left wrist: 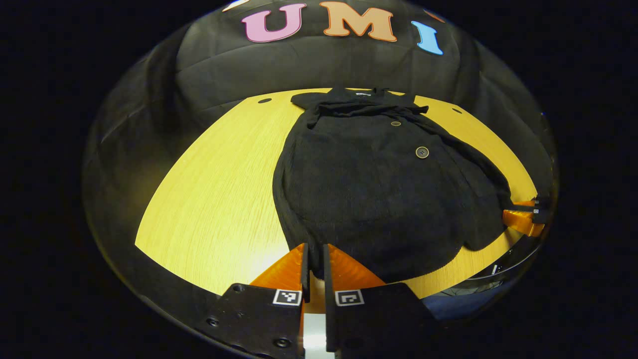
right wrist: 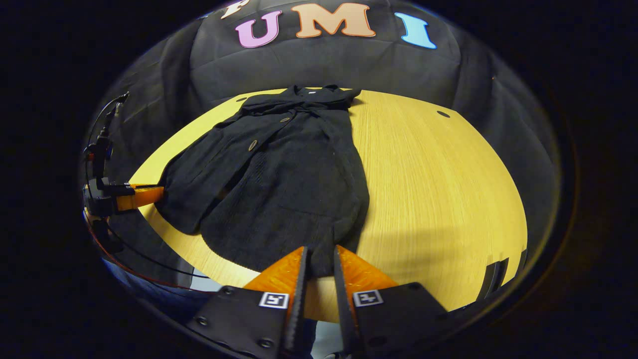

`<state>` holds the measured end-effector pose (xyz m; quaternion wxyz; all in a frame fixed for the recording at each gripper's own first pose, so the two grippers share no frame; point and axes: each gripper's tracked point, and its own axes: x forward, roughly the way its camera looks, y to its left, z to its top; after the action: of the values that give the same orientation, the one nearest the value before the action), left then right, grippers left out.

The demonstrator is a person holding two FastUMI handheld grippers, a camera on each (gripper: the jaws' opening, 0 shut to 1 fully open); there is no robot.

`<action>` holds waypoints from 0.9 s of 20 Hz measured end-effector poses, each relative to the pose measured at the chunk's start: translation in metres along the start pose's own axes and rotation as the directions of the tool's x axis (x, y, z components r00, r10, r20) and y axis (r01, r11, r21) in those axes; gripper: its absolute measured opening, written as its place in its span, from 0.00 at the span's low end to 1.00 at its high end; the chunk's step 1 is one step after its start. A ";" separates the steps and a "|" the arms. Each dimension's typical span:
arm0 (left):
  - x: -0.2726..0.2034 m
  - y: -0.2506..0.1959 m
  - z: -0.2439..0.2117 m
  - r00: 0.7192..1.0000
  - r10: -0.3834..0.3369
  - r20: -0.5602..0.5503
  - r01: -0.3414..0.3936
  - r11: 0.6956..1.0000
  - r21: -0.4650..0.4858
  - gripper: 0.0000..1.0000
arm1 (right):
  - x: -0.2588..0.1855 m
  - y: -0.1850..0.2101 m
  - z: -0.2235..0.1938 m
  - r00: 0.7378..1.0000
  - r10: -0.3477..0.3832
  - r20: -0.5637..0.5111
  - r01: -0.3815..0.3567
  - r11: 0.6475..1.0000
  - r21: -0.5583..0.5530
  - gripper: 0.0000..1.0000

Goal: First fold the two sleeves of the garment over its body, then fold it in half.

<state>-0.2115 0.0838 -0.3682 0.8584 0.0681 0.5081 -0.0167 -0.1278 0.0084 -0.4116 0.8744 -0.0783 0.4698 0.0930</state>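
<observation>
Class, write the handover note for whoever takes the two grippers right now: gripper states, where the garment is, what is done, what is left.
Left gripper: fingers nearly together at the near-left of the hem; cannot tell whether it grips.
Right gripper: shut on the hem's near-right part, with fabric between its fingers.
Garment: flat on the wooden table, collar at the far side.
Done, it seems: the sleeves lie in on the body, neither spread sideways.
Left: fold in half, probably by carrying the hem up to the collar.
</observation>
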 end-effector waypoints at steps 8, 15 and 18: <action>0.000 -0.001 0.003 0.999 -0.039 0.000 0.039 0.998 -0.039 0.00 | 0.000 0.005 0.003 0.999 -0.028 -0.021 0.029 1.000 0.004 0.03; -0.009 0.002 0.035 0.996 -0.068 0.058 0.072 0.996 -0.056 0.00 | -0.014 0.014 0.038 0.998 -0.019 0.054 0.017 0.999 0.033 0.03; -0.010 0.006 0.066 0.989 -0.086 0.124 0.096 0.992 -0.079 0.00 | -0.020 0.014 0.071 0.994 -0.023 0.103 0.017 0.998 0.056 0.02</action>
<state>-0.1587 0.0805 -0.3276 0.8880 0.0074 0.4582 -0.0386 -0.0844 0.0363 -0.3571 0.9002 -0.0537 0.4256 0.0752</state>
